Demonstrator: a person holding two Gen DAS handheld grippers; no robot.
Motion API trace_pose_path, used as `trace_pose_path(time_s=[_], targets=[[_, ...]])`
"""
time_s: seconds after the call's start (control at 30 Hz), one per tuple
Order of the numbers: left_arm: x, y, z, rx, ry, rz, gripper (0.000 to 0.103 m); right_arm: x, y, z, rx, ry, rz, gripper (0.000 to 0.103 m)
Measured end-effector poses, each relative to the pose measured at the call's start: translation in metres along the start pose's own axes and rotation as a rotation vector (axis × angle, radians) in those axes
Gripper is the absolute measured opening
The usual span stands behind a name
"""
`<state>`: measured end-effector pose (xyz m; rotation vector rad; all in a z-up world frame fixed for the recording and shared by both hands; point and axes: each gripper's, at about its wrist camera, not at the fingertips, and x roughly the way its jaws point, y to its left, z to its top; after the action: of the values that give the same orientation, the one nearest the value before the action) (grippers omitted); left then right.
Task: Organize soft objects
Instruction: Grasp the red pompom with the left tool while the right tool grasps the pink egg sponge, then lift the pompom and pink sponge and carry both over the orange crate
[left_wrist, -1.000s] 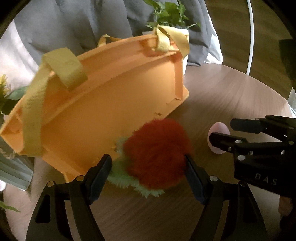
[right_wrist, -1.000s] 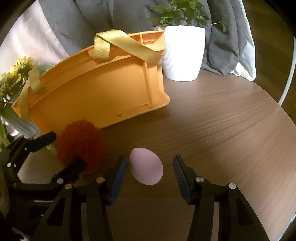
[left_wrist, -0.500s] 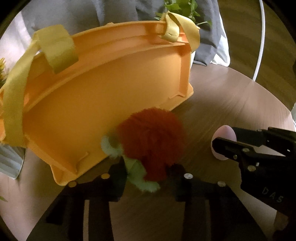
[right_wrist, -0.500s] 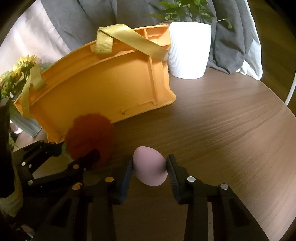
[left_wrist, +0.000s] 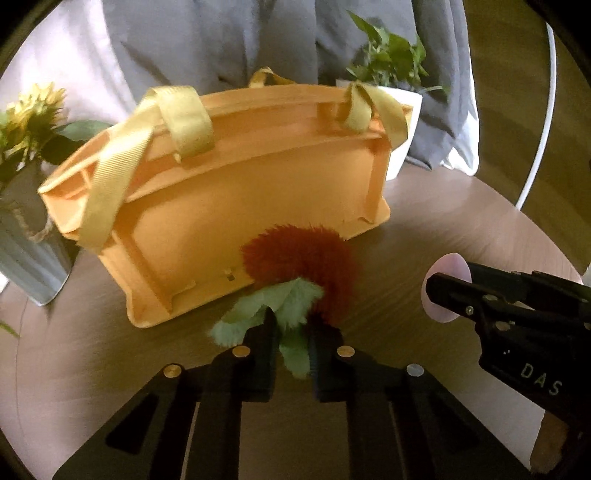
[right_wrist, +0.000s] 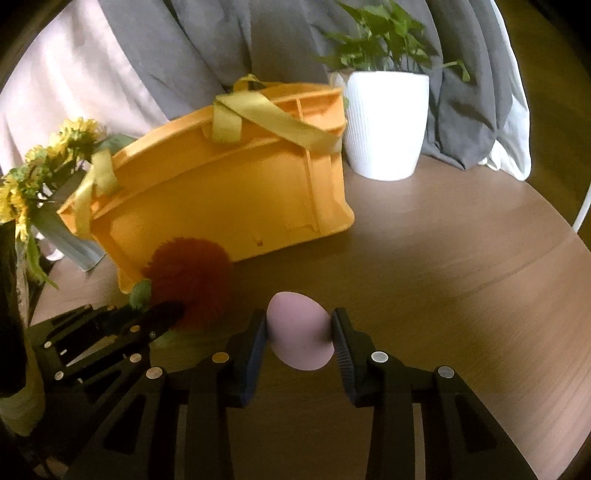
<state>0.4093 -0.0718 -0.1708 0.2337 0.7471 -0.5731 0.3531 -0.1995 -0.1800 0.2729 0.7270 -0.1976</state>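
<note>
My left gripper (left_wrist: 291, 332) is shut on the green leaves of a fluffy red plush (left_wrist: 301, 264) and holds it in front of the orange basket (left_wrist: 229, 206) with yellow straps. My right gripper (right_wrist: 299, 332) is shut on a pink egg-shaped sponge (right_wrist: 297, 334) above the wooden table (right_wrist: 461, 277). In the left wrist view the sponge (left_wrist: 443, 291) and right gripper (left_wrist: 447, 291) sit at the right. In the right wrist view the plush (right_wrist: 192, 277) and left gripper (right_wrist: 162, 314) sit at the left, before the basket (right_wrist: 221, 199).
A white pot (right_wrist: 388, 125) with a green plant stands behind the basket on the right. A grey vase (left_wrist: 26, 243) with yellow flowers (right_wrist: 37, 173) stands at the left. Grey and pale cloth (right_wrist: 184, 44) hangs behind the round table.
Both grippers closed, the left on the plush's green leaves and the right on the pink sponge. Both have lifted and drawn back a little from the basket.
</note>
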Motion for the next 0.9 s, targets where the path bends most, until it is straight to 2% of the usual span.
trace_pose_path(time_s=[0.23, 0.63, 0.9], targets=[[-0.025, -0.006, 0.003, -0.042, -0.056, 0.034, 0.012, -0.015, -0.004, 0.005, -0.024, -0.026, 0.041, 0.037], [-0.078, -0.019, 0.021, -0.117, -0.183, 0.08, 0.012, -0.062, -0.004, 0.027, -0.084, -0.13, 0.115, 0.037], [-0.109, -0.021, 0.031, -0.157, -0.237, 0.139, 0.012, -0.087, 0.001, 0.04, -0.122, -0.192, 0.17, 0.037]])
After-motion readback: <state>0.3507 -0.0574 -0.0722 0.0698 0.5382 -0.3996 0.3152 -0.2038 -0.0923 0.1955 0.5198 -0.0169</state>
